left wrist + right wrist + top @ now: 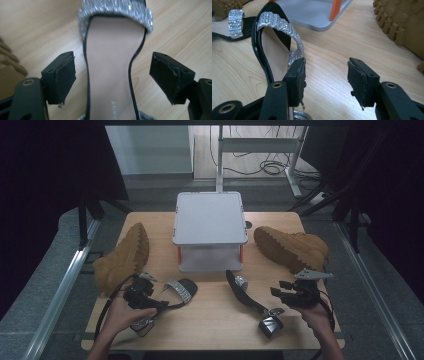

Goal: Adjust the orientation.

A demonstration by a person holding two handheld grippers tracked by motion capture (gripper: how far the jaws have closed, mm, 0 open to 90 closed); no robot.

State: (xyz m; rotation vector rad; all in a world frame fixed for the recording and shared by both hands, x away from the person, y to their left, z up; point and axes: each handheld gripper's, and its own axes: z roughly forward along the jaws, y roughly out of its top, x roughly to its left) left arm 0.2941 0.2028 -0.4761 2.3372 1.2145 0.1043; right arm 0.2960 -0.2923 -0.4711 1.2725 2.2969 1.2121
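Nearest the high camera, my two hands hold the grippers over the near edge of the table (210, 330): left gripper (150, 287) at the left sandal (175, 292), right gripper (280, 292) just beside the right sandal (250, 302), which lies tipped on its side. Two tan boots (125, 255) (292, 247) flank a small grey rack (210, 217) further back; both rack levels look bare, so I judge nothing shelved yet. Left gripper view: jaws apart, straddling the left sandal's insole (110, 75) below its glitter strap (115, 11), not yet closed. Right gripper view: jaws apart over bare wood, the right sandal (274, 45) just left of one pad (298, 80), the rack's base (317, 15) beyond. Grasps and placing both remain.
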